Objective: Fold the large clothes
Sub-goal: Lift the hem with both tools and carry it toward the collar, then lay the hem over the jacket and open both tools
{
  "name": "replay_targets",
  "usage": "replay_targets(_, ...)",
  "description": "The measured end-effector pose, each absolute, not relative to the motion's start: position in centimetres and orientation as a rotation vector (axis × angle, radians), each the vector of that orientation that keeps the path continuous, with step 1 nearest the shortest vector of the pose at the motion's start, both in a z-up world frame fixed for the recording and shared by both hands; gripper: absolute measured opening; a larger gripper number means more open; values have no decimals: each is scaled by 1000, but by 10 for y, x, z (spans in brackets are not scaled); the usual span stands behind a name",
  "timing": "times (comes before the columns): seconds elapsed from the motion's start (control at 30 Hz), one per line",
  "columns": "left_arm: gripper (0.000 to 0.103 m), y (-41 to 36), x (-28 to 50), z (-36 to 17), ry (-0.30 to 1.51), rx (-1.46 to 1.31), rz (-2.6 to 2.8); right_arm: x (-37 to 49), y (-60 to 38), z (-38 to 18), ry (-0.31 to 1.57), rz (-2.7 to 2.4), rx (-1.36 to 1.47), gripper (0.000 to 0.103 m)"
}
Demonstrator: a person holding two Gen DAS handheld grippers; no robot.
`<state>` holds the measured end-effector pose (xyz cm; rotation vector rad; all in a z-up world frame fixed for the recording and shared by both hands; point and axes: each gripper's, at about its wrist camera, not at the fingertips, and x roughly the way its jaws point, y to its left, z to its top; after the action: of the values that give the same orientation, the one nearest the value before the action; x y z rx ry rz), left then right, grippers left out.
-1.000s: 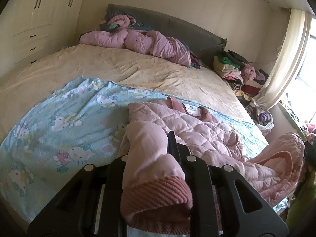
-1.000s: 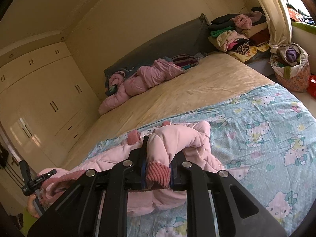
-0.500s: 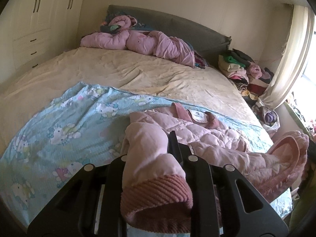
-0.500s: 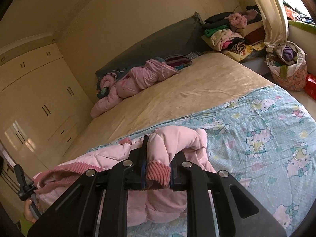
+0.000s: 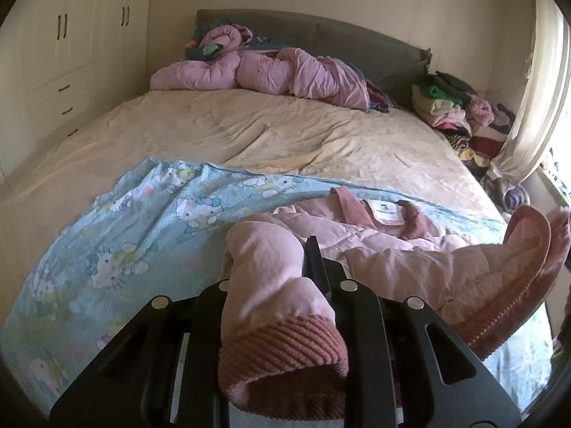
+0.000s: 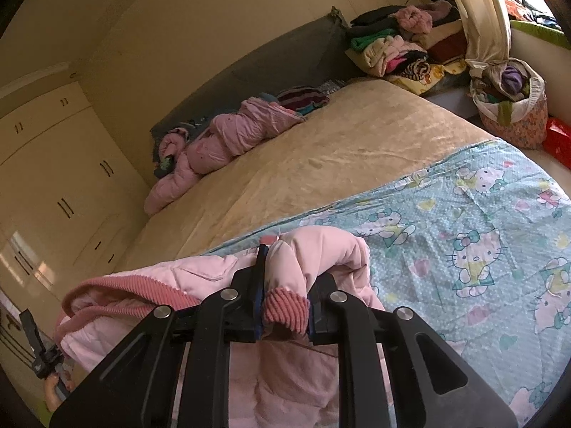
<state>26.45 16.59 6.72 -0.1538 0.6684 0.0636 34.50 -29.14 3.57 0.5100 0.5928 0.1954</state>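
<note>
A pale pink quilted jacket (image 5: 403, 249) with darker ribbed cuffs and hem lies on the blue Hello Kitty sheet (image 5: 142, 235) at the near end of the bed. Its collar and white label point toward the headboard. My left gripper (image 5: 282, 267) is shut on one sleeve, whose ribbed cuff (image 5: 282, 349) hangs over the gripper body. My right gripper (image 6: 285, 281) is shut on the other sleeve near its ribbed cuff (image 6: 285, 308). The jacket (image 6: 171, 306) sags between the two grippers, and its ribbed hem (image 5: 514, 285) is raised at the right.
A beige cover (image 5: 285, 132) spreads over the far half of the bed. A crumpled purple-pink quilt (image 5: 271, 71) lies against the grey headboard (image 5: 339, 42). Stacked clothes (image 5: 456, 110) and a full bag (image 6: 510, 107) stand beside the bed by the curtain. Wardrobes (image 5: 64, 53) line the left wall.
Both grippers keep hold of the sleeves and have drawn back and tilted a little; the jacket's hem has risen at the right in the left wrist view.
</note>
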Motion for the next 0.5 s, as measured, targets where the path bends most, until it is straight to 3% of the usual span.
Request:
replay_targets(0.4, 15, 165, 294, 51, 697, -134, 70, 372, -298, 23, 632, 237, 642, 31)
replay_targets(0.47, 15, 165, 298, 48, 701, -137, 69, 374, -297, 24, 632, 249, 649, 38)
replay_targets(0.5, 15, 165, 299, 48, 701, -137, 66, 374, -297, 24, 622, 267, 663, 52)
